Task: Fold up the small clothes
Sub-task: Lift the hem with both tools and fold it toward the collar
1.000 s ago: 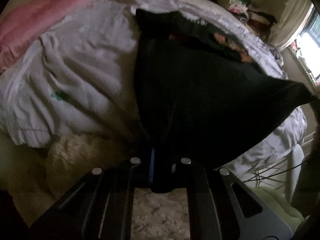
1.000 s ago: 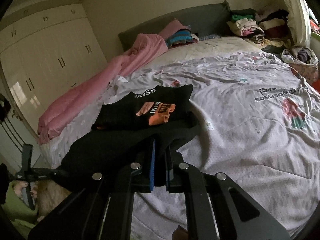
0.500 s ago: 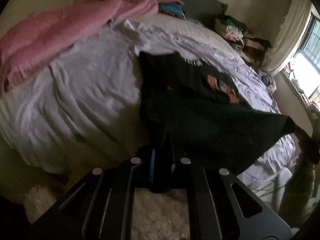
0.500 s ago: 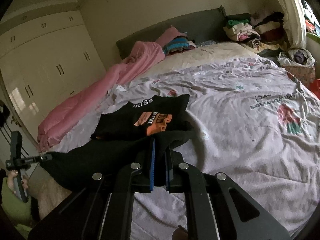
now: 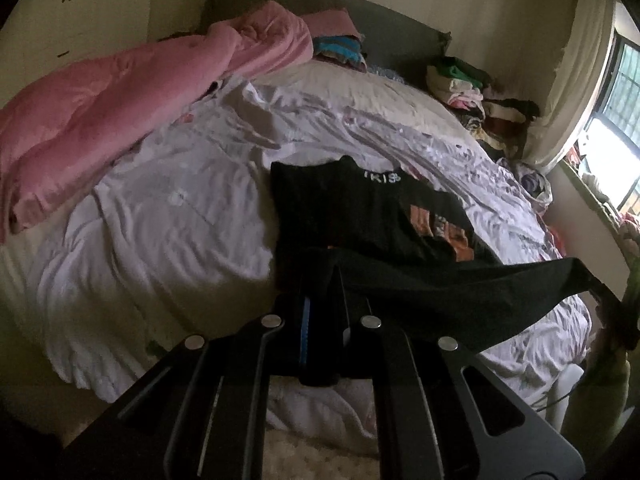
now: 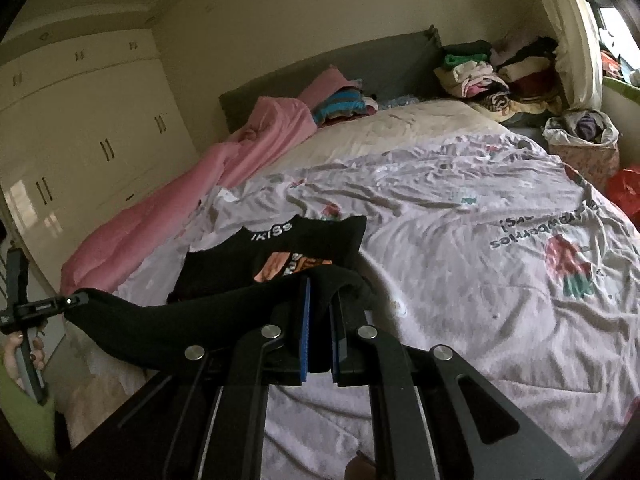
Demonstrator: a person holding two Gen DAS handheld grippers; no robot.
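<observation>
Claws (image 5: 322, 308) (image 6: 320, 312) stretch shirt hem (image 6: 180, 320) above bedsheet (image 6: 460, 280).

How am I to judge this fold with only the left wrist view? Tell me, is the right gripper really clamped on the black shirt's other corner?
Observer: Yes. The right gripper has its jaws shut on a bunched corner of the black shirt.
Operator: What is on the bed beyond that corner?
Observer: Bare sheet with a strawberry print and upside-down lettering, no other clothes nearby.
</observation>
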